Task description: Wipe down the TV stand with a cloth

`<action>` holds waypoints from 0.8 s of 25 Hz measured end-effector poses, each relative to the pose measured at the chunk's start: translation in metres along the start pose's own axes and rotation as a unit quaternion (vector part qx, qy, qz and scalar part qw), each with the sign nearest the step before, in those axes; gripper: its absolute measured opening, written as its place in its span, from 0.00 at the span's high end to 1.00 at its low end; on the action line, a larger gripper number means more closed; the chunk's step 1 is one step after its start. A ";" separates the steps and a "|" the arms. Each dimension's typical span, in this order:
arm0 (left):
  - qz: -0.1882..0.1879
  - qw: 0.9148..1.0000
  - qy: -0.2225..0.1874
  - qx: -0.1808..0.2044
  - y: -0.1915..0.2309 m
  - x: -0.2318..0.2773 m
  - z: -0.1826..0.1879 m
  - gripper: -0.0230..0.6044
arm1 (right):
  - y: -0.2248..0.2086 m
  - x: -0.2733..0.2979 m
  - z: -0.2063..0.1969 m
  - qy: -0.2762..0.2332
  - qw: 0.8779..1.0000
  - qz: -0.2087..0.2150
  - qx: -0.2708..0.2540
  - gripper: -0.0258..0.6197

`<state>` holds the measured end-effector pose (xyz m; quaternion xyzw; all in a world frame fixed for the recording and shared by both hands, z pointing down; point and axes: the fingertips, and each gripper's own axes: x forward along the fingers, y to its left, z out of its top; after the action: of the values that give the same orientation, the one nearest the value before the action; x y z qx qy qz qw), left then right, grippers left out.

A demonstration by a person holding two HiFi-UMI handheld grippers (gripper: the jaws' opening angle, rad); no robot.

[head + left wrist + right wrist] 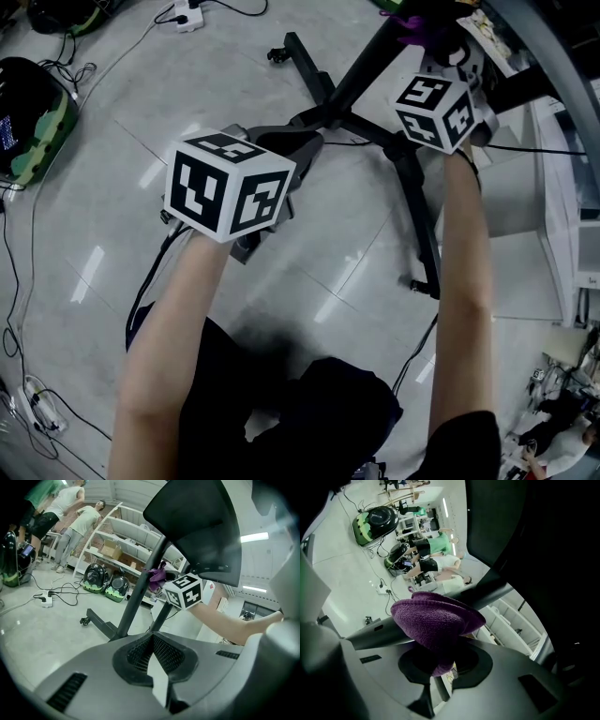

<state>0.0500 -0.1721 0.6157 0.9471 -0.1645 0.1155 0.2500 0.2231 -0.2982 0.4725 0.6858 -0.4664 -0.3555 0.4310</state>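
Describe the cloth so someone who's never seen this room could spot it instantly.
Start at the black TV stand on the pale floor and follow its slanted pole up to the right gripper. The cloth is the fuzzy folded wad shut in that gripper, the only purple thing nearby.

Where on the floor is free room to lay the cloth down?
Bare floor lies between the stand legs and the green bag at left. It is crowded at right by the shelf, and at top by the power strip.
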 end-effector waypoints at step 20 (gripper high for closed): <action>-0.010 1.000 0.012 -0.017 0.006 0.007 -0.009 0.95 | 0.116 -0.007 -0.044 0.052 0.995 0.067 -0.057 0.85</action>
<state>0.0530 -0.1748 0.6280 0.9429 -0.1538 0.1218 0.2690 0.2212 -0.3030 0.5963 0.6448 -0.4673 -0.3152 0.5163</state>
